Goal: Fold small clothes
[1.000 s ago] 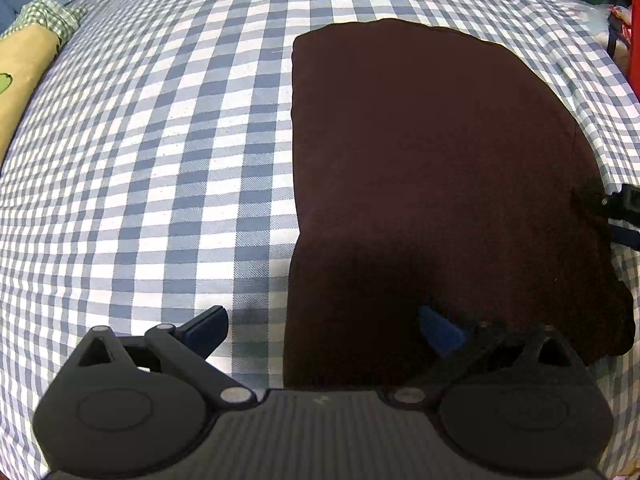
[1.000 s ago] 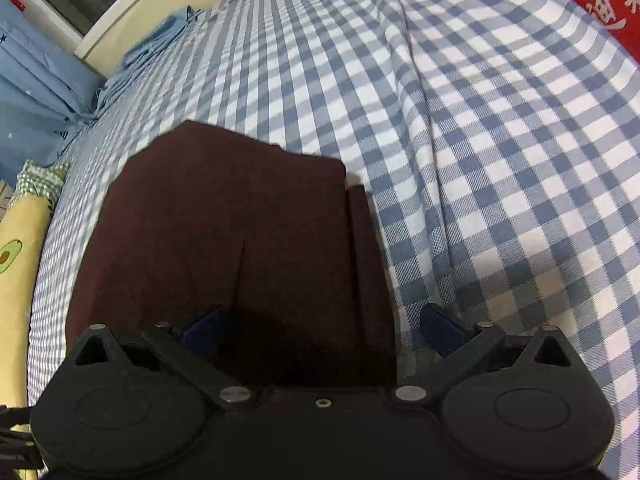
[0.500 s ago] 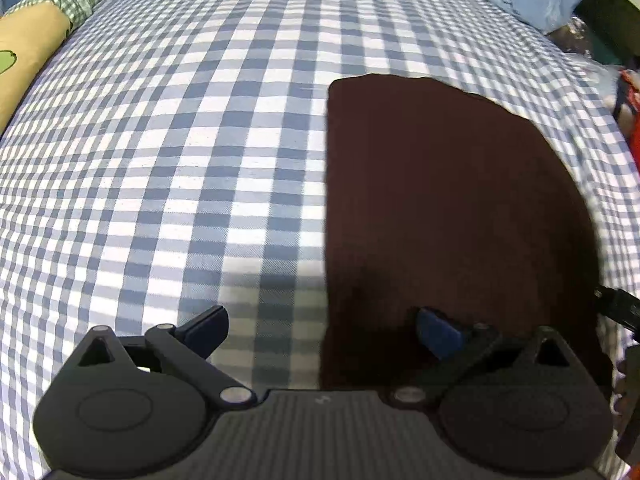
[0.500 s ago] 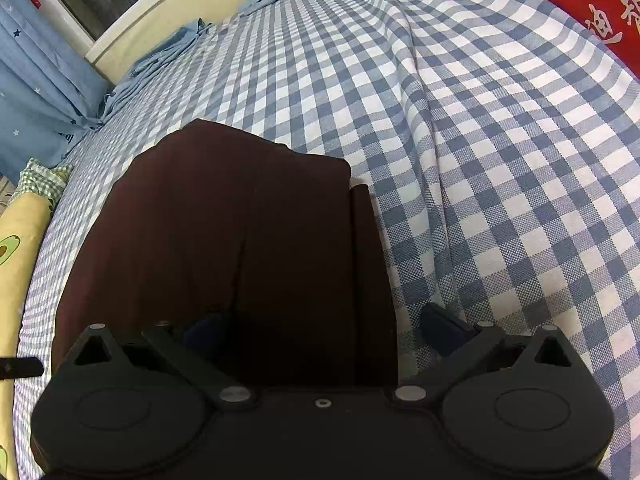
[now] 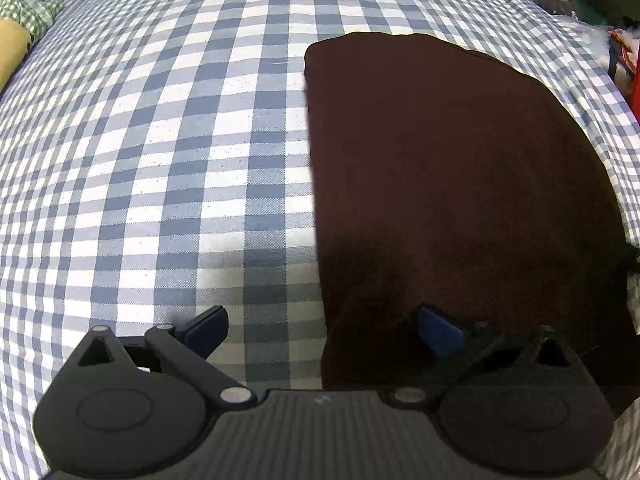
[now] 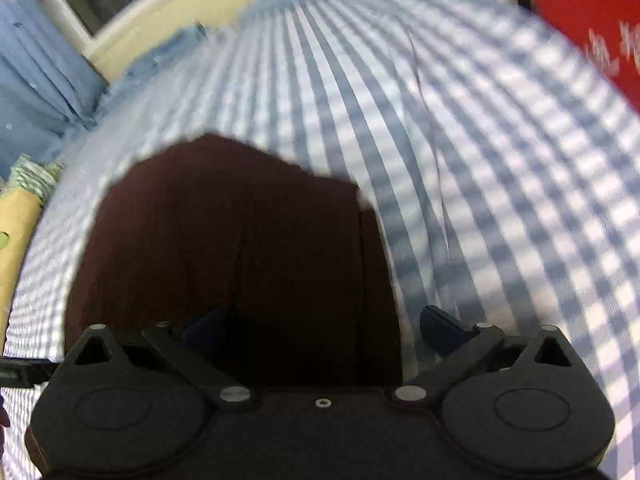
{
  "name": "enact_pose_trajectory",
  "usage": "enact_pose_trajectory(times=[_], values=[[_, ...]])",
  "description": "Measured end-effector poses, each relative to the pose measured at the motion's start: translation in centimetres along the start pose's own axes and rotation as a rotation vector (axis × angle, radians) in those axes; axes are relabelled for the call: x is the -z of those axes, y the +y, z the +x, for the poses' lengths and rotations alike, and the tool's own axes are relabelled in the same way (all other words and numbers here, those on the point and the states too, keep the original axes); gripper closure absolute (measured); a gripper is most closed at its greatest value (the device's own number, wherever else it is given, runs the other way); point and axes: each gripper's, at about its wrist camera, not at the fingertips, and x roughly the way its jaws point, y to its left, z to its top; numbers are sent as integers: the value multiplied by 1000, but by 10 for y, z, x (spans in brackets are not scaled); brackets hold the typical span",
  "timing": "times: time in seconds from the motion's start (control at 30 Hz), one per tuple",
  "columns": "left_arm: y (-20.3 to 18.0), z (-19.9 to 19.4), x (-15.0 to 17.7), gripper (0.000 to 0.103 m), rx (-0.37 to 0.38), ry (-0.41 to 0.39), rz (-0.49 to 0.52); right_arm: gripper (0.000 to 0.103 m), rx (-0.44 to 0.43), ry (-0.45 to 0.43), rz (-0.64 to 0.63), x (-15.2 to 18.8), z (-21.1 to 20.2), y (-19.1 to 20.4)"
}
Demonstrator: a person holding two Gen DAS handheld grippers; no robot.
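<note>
A dark brown folded garment lies flat on the blue-and-white checked bed sheet. My left gripper is open above the garment's near left edge, its right fingertip over the cloth and its left one over the sheet. In the right wrist view the same garment fills the lower middle, a folded strip along its right side. My right gripper is open over the garment's near right edge, holding nothing. This view is blurred by motion.
A yellow pillow with green checked trim lies at the far left. Light blue fabric and a cream headboard stand beyond the bed. A red object is at the right, with clutter off the bed's right edge.
Both grippers have drawn back and tilted, so the garment sits farther away in each view. The right wrist view has swung upward, showing more headboard. Both stay open.
</note>
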Motion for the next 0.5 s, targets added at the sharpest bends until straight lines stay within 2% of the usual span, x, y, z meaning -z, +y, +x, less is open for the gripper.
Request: enact_pose_trajectory(times=[0.03, 0.17, 0.33, 0.4, 0.5], values=[[0, 0, 0, 0, 1, -2, 1, 1, -9, -18, -23, -2, -2, 5], [4, 0, 2, 0, 18, 1, -22, 1, -25, 1, -51, -9, 7, 12], [5, -1, 4, 0, 21, -4, -40, 5, -1, 53, 34, -9, 26, 1], [4, -2, 3, 0, 18, -7, -35, 5, -15, 48, 67, -7, 27, -5], [4, -7, -3, 1, 12, -21, -4, 5, -8, 63, 36, -8, 28, -2]])
